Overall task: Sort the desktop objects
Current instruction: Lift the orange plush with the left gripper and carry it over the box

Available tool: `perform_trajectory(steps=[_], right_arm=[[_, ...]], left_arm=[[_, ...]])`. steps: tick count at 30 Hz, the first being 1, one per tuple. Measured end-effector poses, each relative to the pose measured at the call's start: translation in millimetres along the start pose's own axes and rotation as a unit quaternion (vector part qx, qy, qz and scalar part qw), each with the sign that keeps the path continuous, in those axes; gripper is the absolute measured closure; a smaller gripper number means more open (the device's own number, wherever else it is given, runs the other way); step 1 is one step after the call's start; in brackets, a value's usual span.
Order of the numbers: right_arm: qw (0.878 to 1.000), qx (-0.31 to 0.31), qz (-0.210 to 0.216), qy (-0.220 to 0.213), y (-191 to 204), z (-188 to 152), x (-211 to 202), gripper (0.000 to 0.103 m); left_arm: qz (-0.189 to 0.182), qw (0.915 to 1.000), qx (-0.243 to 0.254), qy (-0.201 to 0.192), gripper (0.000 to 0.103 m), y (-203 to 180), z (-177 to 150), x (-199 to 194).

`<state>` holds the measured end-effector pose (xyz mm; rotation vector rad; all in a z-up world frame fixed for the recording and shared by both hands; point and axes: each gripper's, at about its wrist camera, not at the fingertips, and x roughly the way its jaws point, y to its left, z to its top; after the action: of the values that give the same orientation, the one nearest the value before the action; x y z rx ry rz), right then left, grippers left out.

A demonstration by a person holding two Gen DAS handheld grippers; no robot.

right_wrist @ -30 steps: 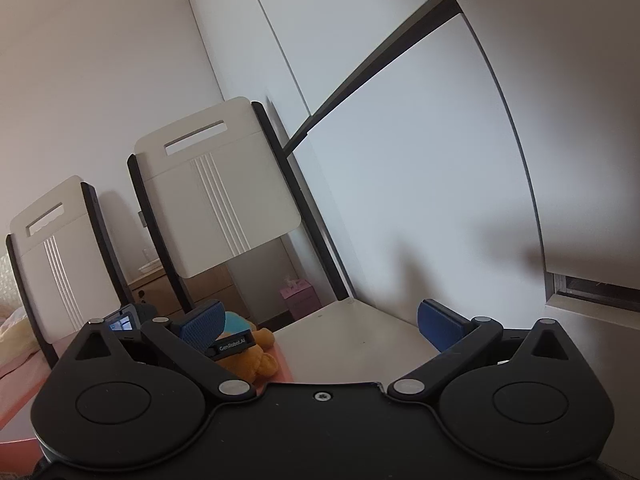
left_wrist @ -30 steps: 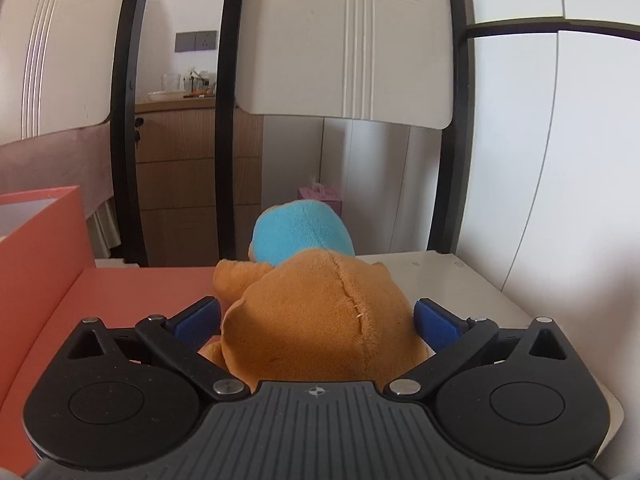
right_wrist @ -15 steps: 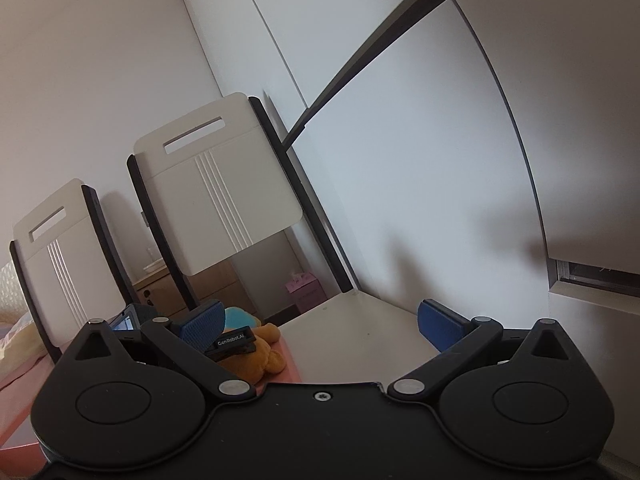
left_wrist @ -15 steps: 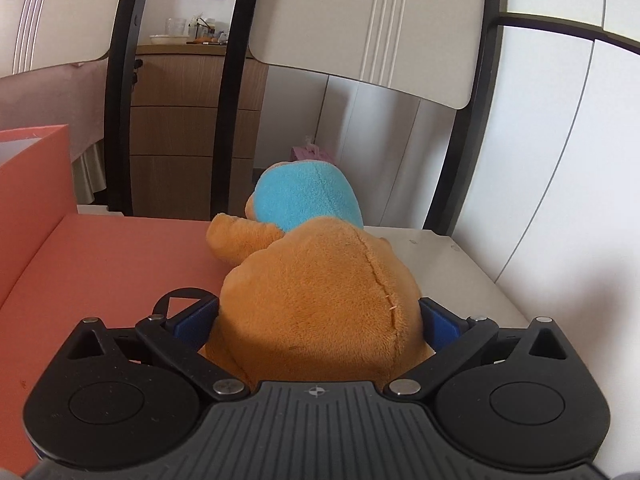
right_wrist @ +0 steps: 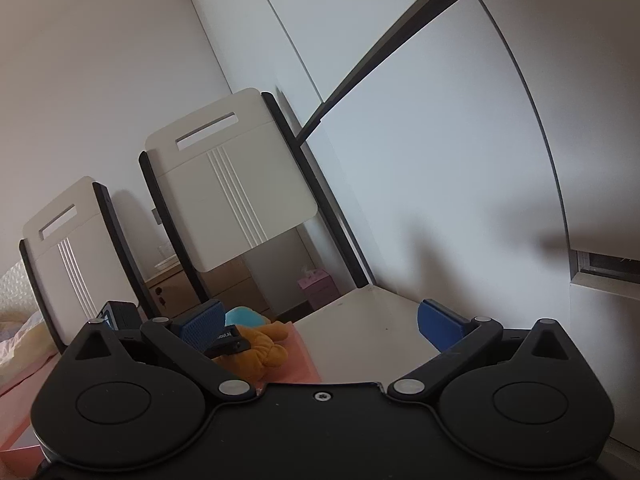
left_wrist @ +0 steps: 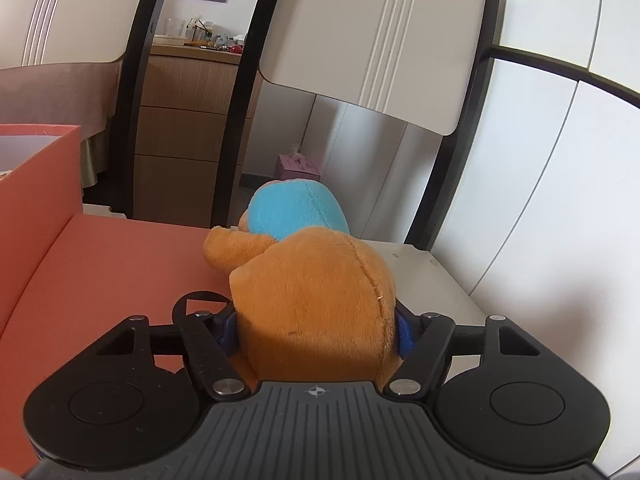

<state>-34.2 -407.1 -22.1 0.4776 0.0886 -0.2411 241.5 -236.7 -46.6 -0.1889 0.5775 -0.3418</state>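
Between the left tongs point(left_wrist: 316, 328), one plush toy point(left_wrist: 312, 304): fuzzy orange body, stitched back seam, turquoise head, pinched at both flanks by blue pads, resting on the coral mat point(left_wrist: 100, 272) on the white bench point(left_wrist: 440, 280). One coral box point(left_wrist: 36, 188) at left. Right tongs point(right_wrist: 324, 322) spread wide, gripping nothing. Two white chair backs behind.

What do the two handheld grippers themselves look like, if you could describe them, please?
Both the left gripper and right gripper have black bodies with round side housings, silver pivot screws, black linkage arms and blue finger pads. The left has a ribbed grey centre plate.
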Motion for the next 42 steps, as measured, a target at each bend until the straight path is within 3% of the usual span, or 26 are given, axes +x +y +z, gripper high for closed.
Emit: perform_trajectory(steps=[18, 36, 42], right_arm=[[0.999, -0.028, 0.026, 0.004, 31, -9, 3, 0.001], [0.997, -0.051, 0.054, 0.010, 64, -19, 9, 0.001], [0.994, -0.086, 0.069, 0.020, 90, -28, 15, 0.001]], left_arm=[[-0.002, 0.9966, 0.040, -0.071, 0.031, 16, 10, -68], [-0.004, 0.9918, 0.054, -0.116, 0.031, 39, 15, -124], [0.006, 0.9906, 0.057, -0.124, 0.031, 51, 16, -140]])
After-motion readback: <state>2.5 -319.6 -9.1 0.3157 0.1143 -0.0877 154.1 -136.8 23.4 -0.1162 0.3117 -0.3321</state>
